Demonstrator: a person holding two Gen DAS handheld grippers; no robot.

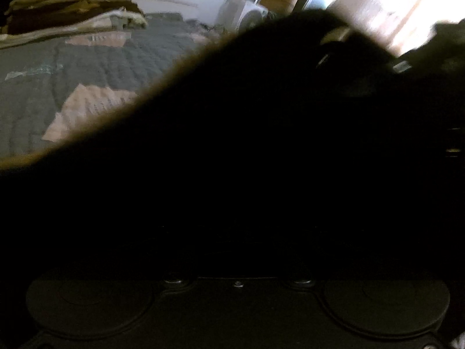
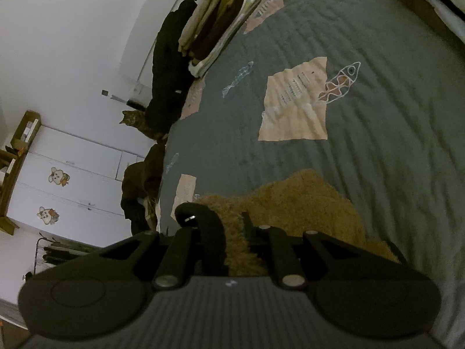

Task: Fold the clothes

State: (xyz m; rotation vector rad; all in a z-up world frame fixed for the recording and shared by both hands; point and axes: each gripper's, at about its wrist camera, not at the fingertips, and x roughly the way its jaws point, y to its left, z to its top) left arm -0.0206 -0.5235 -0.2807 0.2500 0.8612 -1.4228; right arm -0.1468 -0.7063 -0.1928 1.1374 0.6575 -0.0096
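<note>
A tan fleece garment with a black trim lies bunched on the grey bedspread. My right gripper is shut on its near edge, with fleece and trim pinched between the fingers. In the left wrist view the same garment hangs close to the lens as a dark, backlit mass with a brownish upper edge, and it fills most of the frame. Only the body of my left gripper shows at the bottom. Its fingers are lost in the dark cloth.
A stack of folded clothes sits at the bed's far side, with a black pile and a cat beside it. A white wardrobe stands left. A white fan and a bright window lie beyond the bed.
</note>
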